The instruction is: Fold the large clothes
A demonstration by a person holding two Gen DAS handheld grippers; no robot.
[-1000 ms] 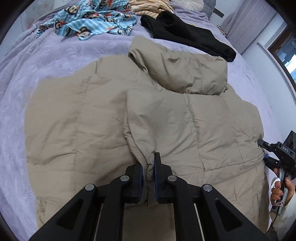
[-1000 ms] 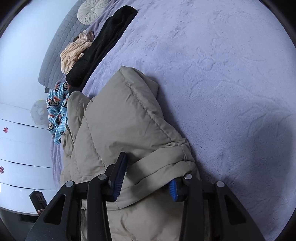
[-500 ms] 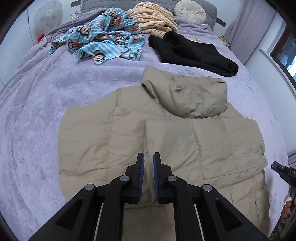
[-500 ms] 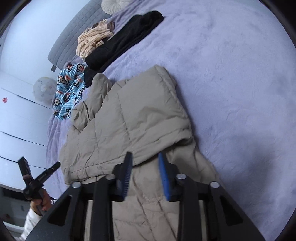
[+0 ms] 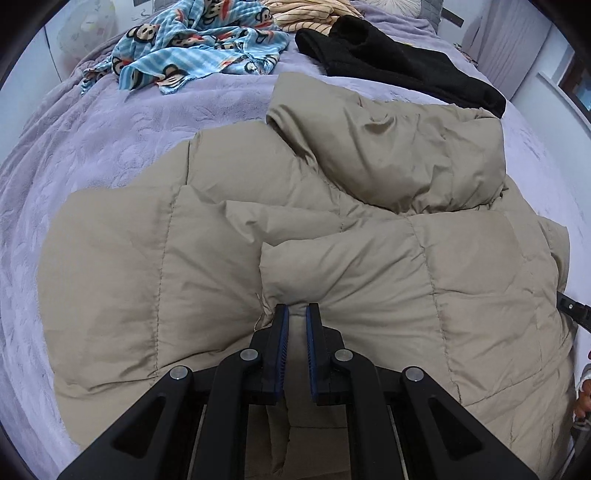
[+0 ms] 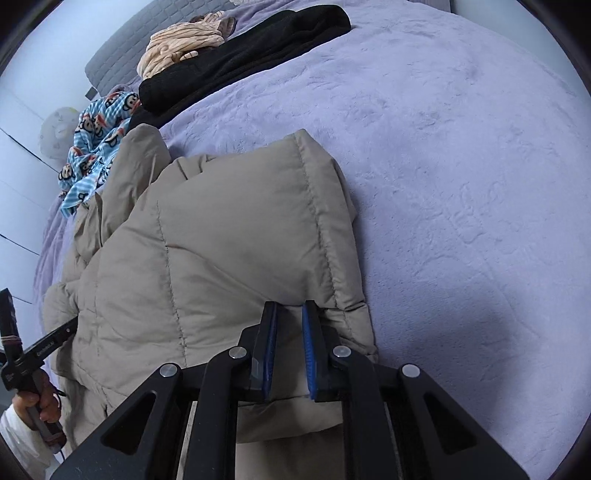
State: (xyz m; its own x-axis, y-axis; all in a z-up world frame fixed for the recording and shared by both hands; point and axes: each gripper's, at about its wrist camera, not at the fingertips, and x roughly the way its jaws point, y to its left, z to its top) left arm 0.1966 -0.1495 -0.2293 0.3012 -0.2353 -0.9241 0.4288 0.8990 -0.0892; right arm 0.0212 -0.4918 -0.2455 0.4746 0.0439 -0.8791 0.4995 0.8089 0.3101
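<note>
A large beige puffer jacket (image 5: 332,229) lies spread on the lilac bed, hood toward the far side; it also shows in the right wrist view (image 6: 221,251). My left gripper (image 5: 296,312) is shut on a pinched fold of the jacket at its near middle. My right gripper (image 6: 289,308) is shut on the jacket's folded edge near its right side. The left gripper's handle and the hand holding it show at the lower left of the right wrist view (image 6: 33,354).
The lilac blanket (image 6: 461,184) covers the bed, bare to the right of the jacket. A blue monkey-print garment (image 5: 199,48), a striped cream garment (image 5: 306,14) and a black garment (image 5: 399,66) lie at the far end. White drawers stand at the left in the right wrist view.
Both grippers have moved forward onto the jacket. The left, empty half a second ago, now pinches a fold. The right has narrowed and closed on the folded edge.
</note>
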